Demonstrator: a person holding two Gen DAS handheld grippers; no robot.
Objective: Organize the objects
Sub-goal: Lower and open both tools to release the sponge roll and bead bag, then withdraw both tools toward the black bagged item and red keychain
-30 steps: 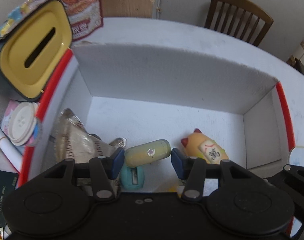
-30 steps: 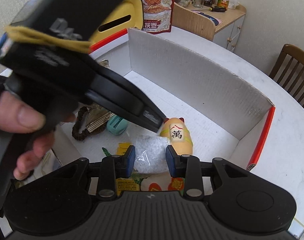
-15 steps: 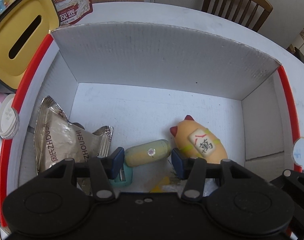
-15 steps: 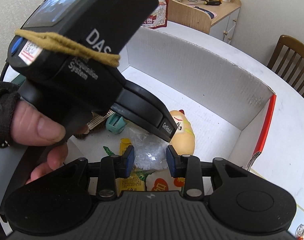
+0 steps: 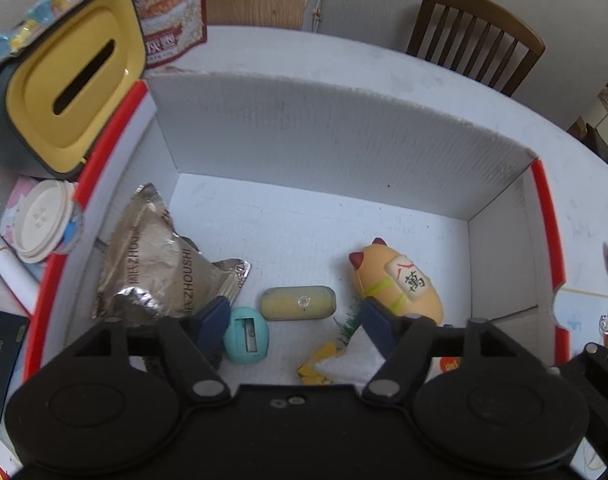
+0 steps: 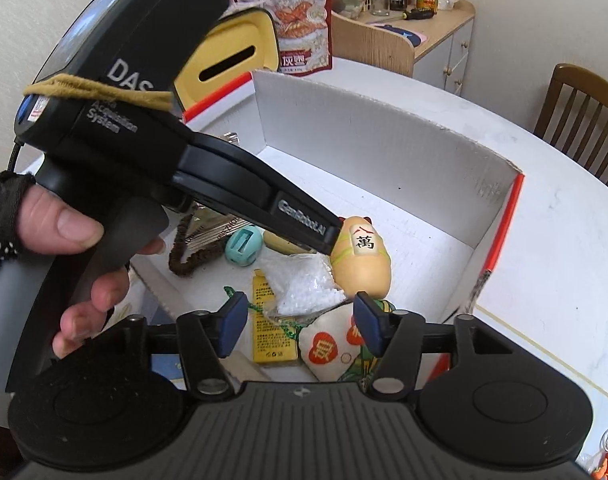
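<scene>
**A:** what's the left side doing?

**B:** my left gripper (image 5: pixel 294 322) hangs over the white box (image 5: pixel 343 152), tilted down, fingers spread wide, nothing in them. The olive capsule (image 5: pixel 298 303) was between the pads half a second ago; now it's lying loose on the box floor, just right of the teal sharpener (image 5: pixel 246 335), foil bag (image 5: pixel 160 264) further left.

**A:** and the right?

**B:** right gripper (image 6: pixel 300 324) is also apart and empty, above the bead bag (image 6: pixel 304 286), opened wider than before. Cat toy (image 6: pixel 361 258) sits beside it.
</scene>
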